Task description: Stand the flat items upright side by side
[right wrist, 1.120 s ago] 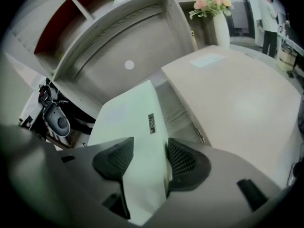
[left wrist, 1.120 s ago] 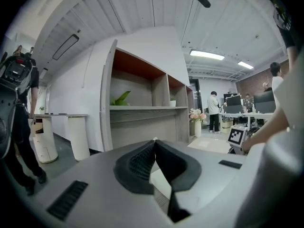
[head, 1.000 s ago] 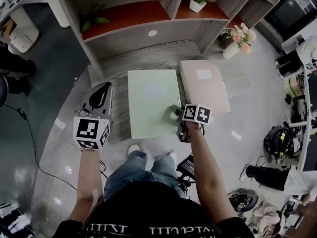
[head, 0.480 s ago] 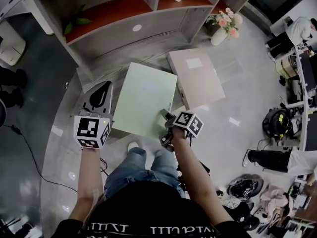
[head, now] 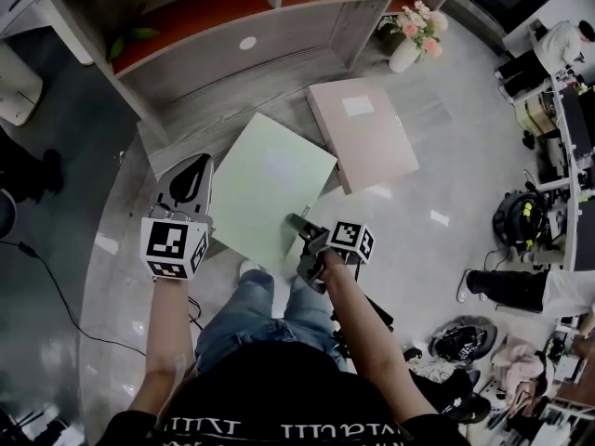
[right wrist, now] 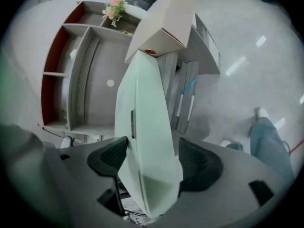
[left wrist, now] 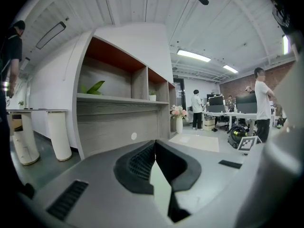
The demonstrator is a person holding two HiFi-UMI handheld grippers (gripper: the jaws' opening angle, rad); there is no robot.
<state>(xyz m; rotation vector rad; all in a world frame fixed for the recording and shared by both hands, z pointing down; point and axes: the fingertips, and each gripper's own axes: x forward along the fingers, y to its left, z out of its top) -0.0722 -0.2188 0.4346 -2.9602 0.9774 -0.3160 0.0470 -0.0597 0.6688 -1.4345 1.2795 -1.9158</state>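
Our right tongs point(head: 302, 235) have the near corner of the pale green flat box point(head: 268, 186) between their jaws. In the right gripper view the box point(right wrist: 147, 141) fills the gap, with the dark ribbed pads point(right wrist: 107, 158) against it on either side. These jaws have just been opening wider with the box between them. From the head view the green box sits askew on the low grey ledge point(head: 279, 86) at the foot of the shelf unit point(head: 232, 26), with its near part reaching out over the glossy floor point(head: 437, 203). We cannot tell how far it is raised off the ledge. Its far right corner comes just beside the pink flat box point(head: 363, 133), which lies flat with its white label up. In the right gripper view we look along the green box's edge, and the pink box point(right wrist: 166, 18) shows at its far end. Our left tongs point(head: 193, 170) hover to the left of the green box, apart from it. In the left gripper view their jaws point(left wrist: 155, 148) meet at the tips with nothing held, pointing roughly level toward the shelf unit. A vase of pink flowers point(head: 407, 45) stands at the right end of the shelf unit, beyond the pink box. Our jeans point(head: 251, 314) show below the tongs.
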